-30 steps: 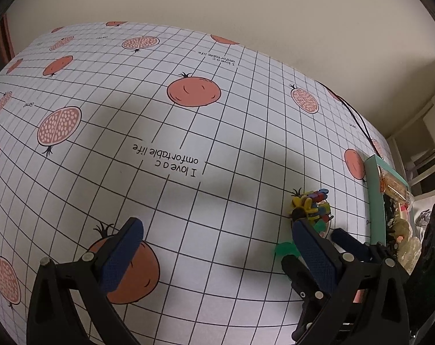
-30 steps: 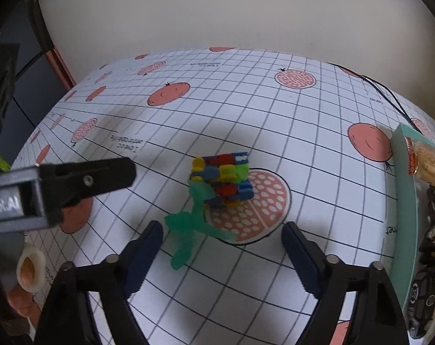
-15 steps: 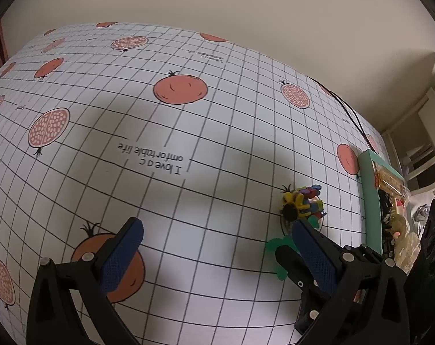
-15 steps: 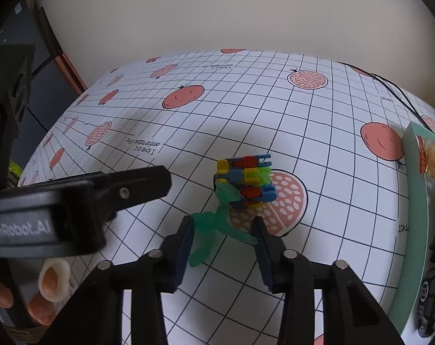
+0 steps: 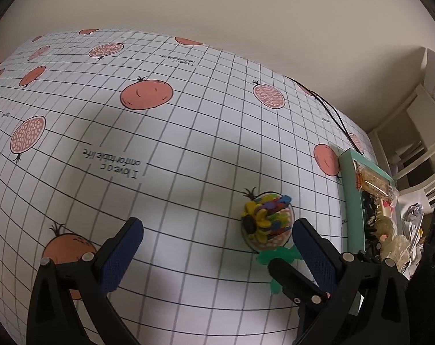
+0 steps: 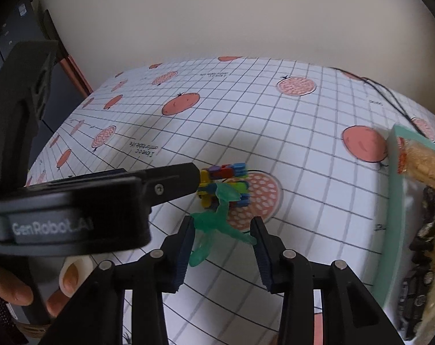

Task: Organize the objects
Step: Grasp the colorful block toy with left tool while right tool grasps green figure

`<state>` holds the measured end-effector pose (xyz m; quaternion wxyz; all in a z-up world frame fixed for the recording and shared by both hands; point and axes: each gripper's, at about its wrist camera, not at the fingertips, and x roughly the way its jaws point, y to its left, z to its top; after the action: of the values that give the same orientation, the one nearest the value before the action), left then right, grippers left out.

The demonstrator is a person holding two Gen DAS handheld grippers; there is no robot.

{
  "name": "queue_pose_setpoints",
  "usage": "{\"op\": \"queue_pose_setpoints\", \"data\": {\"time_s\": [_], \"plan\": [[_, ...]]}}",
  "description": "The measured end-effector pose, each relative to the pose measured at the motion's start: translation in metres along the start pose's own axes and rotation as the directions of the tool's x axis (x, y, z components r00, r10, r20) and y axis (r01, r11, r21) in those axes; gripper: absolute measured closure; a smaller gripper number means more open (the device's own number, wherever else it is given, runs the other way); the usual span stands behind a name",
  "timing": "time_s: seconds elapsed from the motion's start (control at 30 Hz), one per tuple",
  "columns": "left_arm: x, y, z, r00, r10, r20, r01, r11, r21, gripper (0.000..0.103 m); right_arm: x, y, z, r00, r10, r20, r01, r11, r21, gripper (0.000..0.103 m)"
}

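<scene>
Your left gripper (image 5: pixel 217 247) hovers over the tablecloth (image 5: pixel 188 132) with its fingers spread wide and nothing between them. In the right wrist view its black body crosses the left half of the picture and hides the near edge of the bundle of coloured clips (image 6: pixel 223 184); the white lettering on it reads "GenRobot.AI", a little blurred. Your hand (image 6: pixel 19 290) below it is cut off by the frame, only some fingertips showing.

The tablecloth print, upside down to you, reads "I love a c" over "omfortable life"; the other printed lines farther back are too small to read.

The bundle of clips sits on a printed pomegranate half near the middle of the table. The green toy figure (image 6: pixel 217 224) lies just in front of it, one limb overlapping the bundle. Your right gripper (image 6: pixel 221 251) has its fingers half closed to either side of the figure; the left pad looks to touch it, the right pad is close, but you cannot tell whether it grips.

At the far right, the teal box (image 6: pixel 395 201) is cut off by the frame, and its contents are a jumble of wrappers that is hard to make out.
</scene>
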<state>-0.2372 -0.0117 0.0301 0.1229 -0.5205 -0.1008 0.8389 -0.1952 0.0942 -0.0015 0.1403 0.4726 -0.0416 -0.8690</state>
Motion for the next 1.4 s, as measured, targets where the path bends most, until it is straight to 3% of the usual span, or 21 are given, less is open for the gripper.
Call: {"op": "queue_pose_setpoints", "data": {"time_s": [0.6, 0.87, 0.93, 1.07, 1.13, 1.4], "plan": [[0.023, -0.043, -0.003, 0.999, 0.033, 0.001, -0.033, 0.999, 0.032, 0.001, -0.027, -0.051, -0.002, 0.999, -0.019, 0.028, 0.017, 0.997, 0.074, 0.06], [0.033, -0.048, -0.005, 0.999, 0.039, -0.019, -0.038, 0.999, 0.032, 0.025, -0.033, -0.058, -0.003, 0.999, -0.023, 0.033, 0.02, 0.996, 0.081, 0.06], [0.034, -0.048, -0.005, 0.999, 0.046, -0.025, -0.045, 0.998, 0.032, 0.038, -0.035, -0.059, -0.003, 0.999, -0.025, 0.033, 0.022, 0.996, 0.086, 0.06], [0.035, -0.046, -0.006, 0.998, 0.054, -0.028, -0.053, 0.998, 0.023, 0.046, -0.036, -0.061, -0.003, 0.999, -0.022, 0.03, 0.019, 0.995, 0.094, 0.06], [0.035, -0.046, -0.005, 0.998, 0.054, -0.029, -0.054, 0.998, 0.022, 0.056, -0.037, -0.061, -0.003, 0.999, -0.025, 0.029, 0.022, 0.995, 0.096, 0.06], [0.032, -0.041, -0.004, 0.998, 0.049, -0.028, -0.049, 0.999, 0.006, 0.057, -0.042, -0.064, -0.001, 0.999, -0.032, 0.033, 0.029, 0.994, 0.107, 0.06]]}}
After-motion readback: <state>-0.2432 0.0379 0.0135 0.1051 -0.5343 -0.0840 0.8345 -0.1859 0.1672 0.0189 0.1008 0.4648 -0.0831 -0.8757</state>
